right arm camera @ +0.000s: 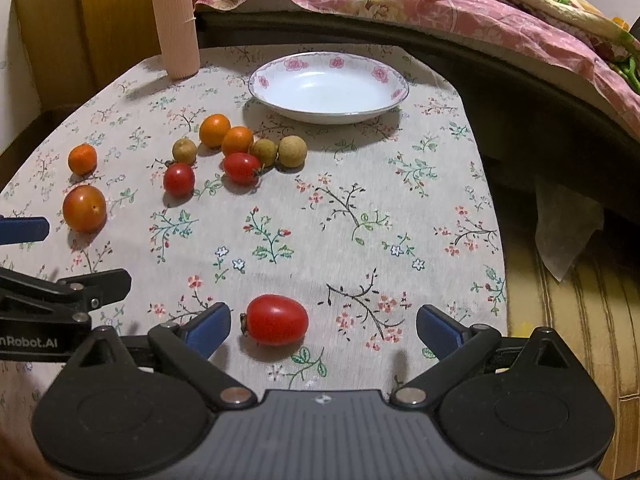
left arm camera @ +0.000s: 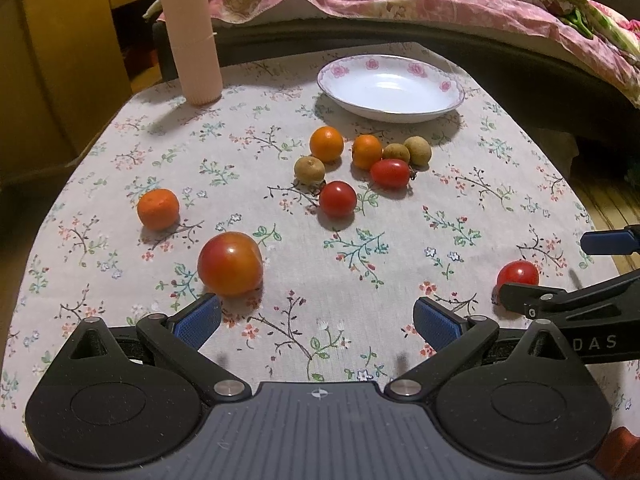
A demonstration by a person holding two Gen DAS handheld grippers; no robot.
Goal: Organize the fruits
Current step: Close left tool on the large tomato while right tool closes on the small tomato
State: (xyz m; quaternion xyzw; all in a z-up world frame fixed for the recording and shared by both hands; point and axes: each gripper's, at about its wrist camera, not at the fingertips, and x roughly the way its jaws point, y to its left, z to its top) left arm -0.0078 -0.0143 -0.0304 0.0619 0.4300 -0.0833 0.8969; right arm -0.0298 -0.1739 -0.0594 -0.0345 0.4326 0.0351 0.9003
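left wrist view: the left claw hangs wide open and empty over the flowered table. a large orange-red tomato sits just beyond its left finger, a tangerine a little farther left. further off lies a cluster of two small oranges, three brown longans and two cherry tomatoes. the flower-rimmed white plate at the far side holds nothing, so by my judgement the sorting has not started and every fruit is left to move. a pink ribbed cylinder stands far left. the letters "das" show on the other tool at the right edge.

right wrist view: the right claw is also spread open, gripping nothing. an oval red tomato lies on the cloth between its fingers, nearer the left one and touching neither. it looks the likeliest first pick. the plate sits far ahead, empty. on the left tool i read "nrobot.ai", cut off at the edge.
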